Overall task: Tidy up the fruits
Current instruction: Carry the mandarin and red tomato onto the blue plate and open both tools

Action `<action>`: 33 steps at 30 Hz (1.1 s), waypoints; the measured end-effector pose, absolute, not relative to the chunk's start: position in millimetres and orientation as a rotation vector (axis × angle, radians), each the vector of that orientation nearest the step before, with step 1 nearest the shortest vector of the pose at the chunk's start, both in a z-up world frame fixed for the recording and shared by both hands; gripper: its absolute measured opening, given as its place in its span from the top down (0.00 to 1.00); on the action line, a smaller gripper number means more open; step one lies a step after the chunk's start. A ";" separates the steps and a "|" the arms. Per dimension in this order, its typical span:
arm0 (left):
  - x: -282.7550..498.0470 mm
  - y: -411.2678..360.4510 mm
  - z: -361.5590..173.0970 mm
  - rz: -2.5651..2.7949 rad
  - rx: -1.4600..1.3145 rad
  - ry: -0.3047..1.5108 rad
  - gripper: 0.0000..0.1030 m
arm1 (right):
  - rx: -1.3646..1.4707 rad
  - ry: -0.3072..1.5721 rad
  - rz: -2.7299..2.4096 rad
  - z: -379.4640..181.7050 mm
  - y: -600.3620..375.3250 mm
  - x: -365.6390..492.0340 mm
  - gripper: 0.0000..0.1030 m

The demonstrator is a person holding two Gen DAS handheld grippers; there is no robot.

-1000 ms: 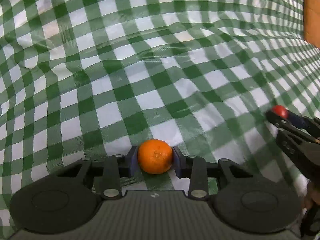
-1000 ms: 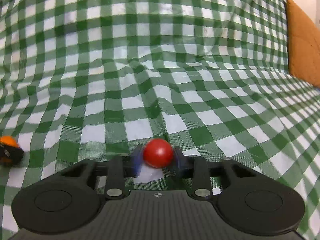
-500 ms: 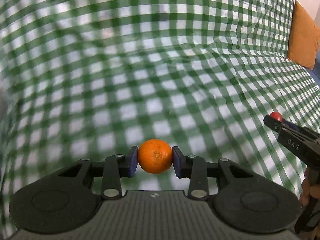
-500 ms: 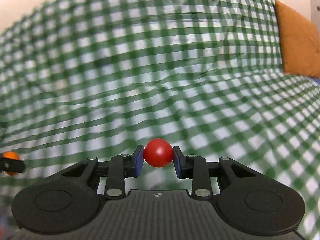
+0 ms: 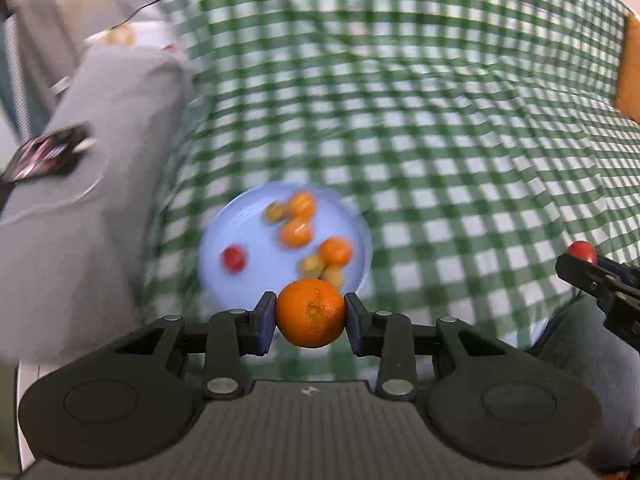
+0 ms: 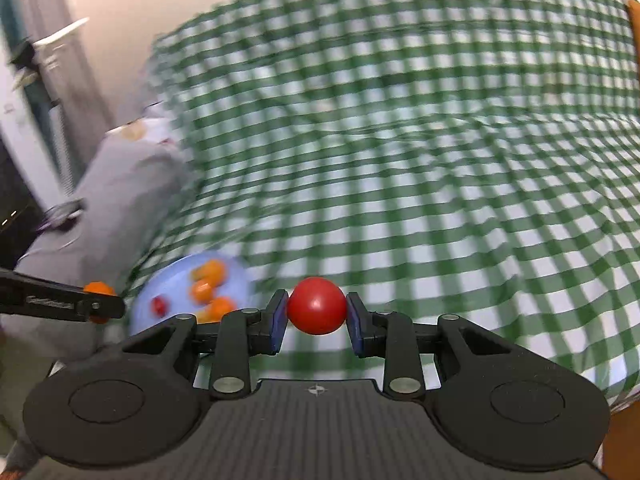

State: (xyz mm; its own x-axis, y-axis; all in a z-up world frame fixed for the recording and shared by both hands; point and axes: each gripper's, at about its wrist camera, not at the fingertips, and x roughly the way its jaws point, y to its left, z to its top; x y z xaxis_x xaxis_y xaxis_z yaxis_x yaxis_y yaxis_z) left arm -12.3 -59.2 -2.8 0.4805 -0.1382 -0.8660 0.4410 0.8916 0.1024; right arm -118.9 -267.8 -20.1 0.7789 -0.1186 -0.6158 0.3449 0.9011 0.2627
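My left gripper is shut on an orange mandarin and holds it in the air, just short of a pale blue plate. The plate holds several small orange and yellowish fruits and a red tomato. My right gripper is shut on a red tomato above the green checked cloth. The plate lies to its lower left. The right gripper also shows at the right edge of the left wrist view. The left gripper shows at the left edge of the right wrist view.
A grey cushion lies left of the plate, with a dark phone-like object on it. An orange cushion stands at the far right. Both views are blurred by motion.
Both grippers have lifted and pulled back with their fruits still held. The plate of fruit and the grey cushion have come into view at the left.
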 end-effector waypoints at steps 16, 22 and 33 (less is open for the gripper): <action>-72.0 24.8 22.4 -0.303 0.202 0.966 0.61 | 0.183 0.606 -0.101 22.1 -165.1 -144.7 0.69; -73.2 28.7 24.4 -0.309 0.190 0.952 0.61 | 0.167 0.605 -0.105 24.0 -159.0 -146.0 0.69; -65.5 22.4 18.9 -0.312 0.201 0.980 0.61 | 0.155 0.635 -0.089 18.5 -160.3 -136.7 0.69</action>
